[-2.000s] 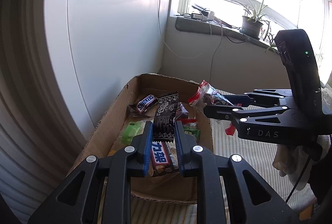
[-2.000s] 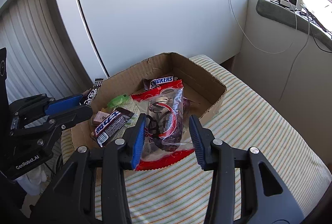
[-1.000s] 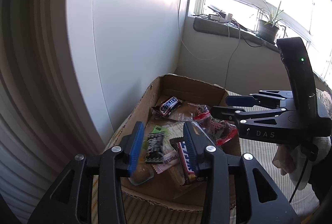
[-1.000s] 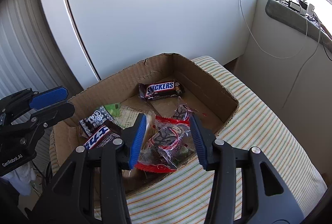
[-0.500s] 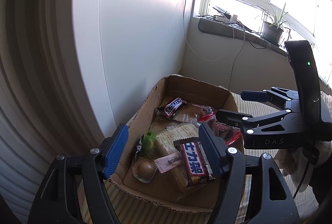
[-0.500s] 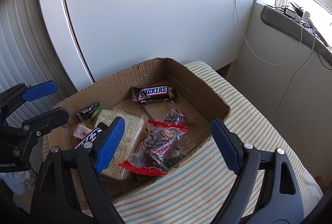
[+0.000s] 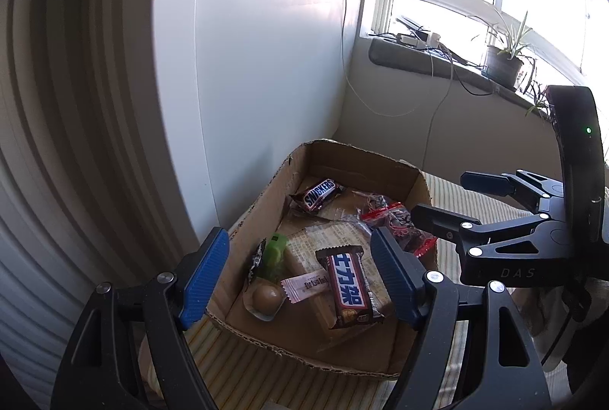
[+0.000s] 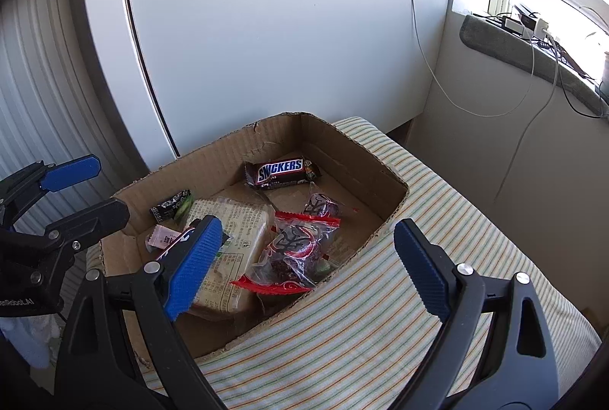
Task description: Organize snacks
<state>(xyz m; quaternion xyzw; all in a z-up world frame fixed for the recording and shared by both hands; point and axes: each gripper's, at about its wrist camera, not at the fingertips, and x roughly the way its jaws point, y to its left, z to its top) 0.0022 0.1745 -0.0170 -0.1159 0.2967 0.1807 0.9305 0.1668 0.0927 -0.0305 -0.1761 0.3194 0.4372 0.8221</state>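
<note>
A shallow cardboard box [image 7: 396, 170] [image 8: 384, 166] sits on a striped cloth and holds the snacks. Inside lie a Snickers bar [image 7: 319, 195] [image 8: 281, 171], a red-edged clear bag of dark sweets [image 8: 293, 256] [image 7: 396, 220], a blue-and-brown chocolate bar [image 7: 348, 286], a flat tan packet [image 8: 232, 242], a green item [image 7: 275, 254], a round brown sweet [image 7: 266, 297] and a pink wrapper [image 7: 307, 284]. My left gripper [image 7: 298, 277] is open and empty above the box's near end. My right gripper [image 8: 306, 263] is open and empty above the box's near side.
A white panel [image 8: 266, 29] stands right behind the box. The striped cloth surface [image 8: 437, 220] stretches to the right of it. A windowsill [image 7: 437, 64] with cables and a potted plant [image 7: 502, 64] lies beyond. A ribbed wall [image 7: 57, 143] is on the left.
Both grippers let go of their snacks into the box, opened wide and pulled back. The dark bars from the left gripper and the red-edged bag from the right now lie inside.
</note>
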